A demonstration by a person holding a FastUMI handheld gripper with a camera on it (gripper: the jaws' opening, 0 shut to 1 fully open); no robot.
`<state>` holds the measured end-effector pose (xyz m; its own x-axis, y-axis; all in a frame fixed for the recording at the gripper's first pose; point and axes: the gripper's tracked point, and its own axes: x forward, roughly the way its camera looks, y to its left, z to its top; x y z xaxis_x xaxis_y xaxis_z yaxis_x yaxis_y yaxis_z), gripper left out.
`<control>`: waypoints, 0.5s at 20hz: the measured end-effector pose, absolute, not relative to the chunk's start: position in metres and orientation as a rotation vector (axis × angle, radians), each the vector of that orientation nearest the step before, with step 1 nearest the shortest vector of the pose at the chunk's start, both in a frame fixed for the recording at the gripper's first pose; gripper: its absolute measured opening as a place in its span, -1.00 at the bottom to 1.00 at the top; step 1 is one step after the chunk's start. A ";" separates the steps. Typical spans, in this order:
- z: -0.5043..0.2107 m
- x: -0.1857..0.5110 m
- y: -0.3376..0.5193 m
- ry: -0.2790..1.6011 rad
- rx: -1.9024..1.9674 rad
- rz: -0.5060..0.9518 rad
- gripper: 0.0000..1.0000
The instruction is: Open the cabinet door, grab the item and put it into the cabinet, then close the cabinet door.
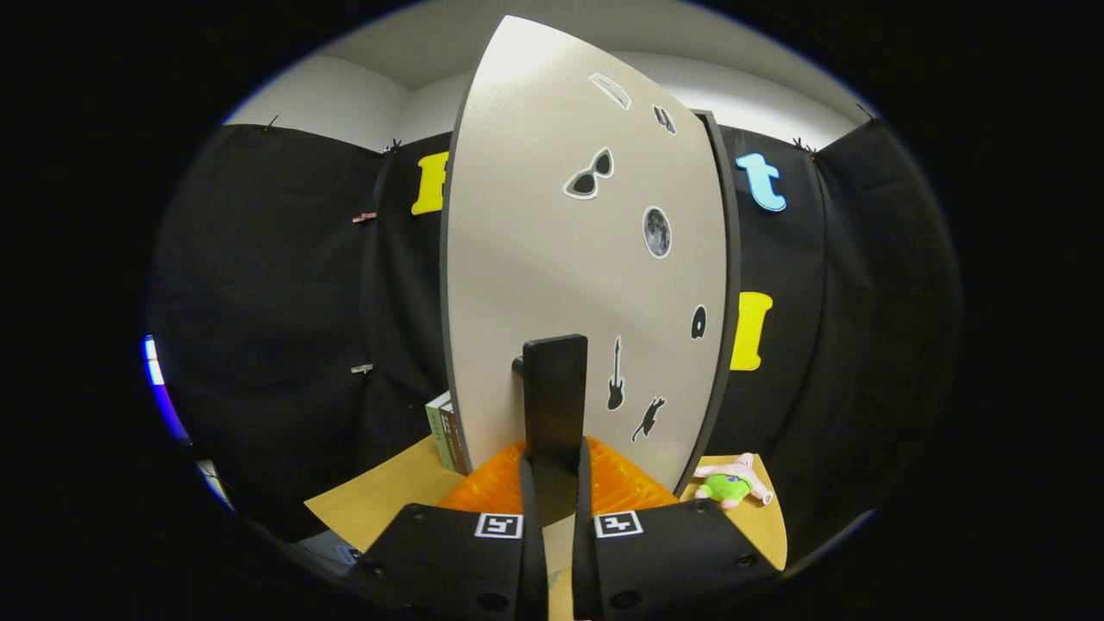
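Observation:
The pale cabinet door, dotted with small black stickers, stands upright right in front of me. Its black vertical handle sits low, near the door's left edge. My gripper is shut on the lower part of this handle, one finger on each side. A small plush toy, pink with a green middle, lies on the tan tabletop to the right of the door's lower right corner. The inside of the cabinet is hidden behind the door.
A green and brown box stands on the table just past the door's left edge. Black cloth walls close in on both sides and behind. The table's edge runs near on the left and right.

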<state>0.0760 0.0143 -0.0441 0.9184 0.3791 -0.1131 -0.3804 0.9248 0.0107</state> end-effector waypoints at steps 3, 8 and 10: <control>-0.044 0.075 0.006 0.106 -0.011 0.364 -0.70; -0.043 0.076 -0.008 0.098 -0.012 0.313 -0.70; -0.042 0.078 -0.014 0.094 -0.010 0.285 -0.71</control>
<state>0.0778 -0.0144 -0.0420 0.9554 0.2799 -0.0944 -0.2808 0.9598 0.0033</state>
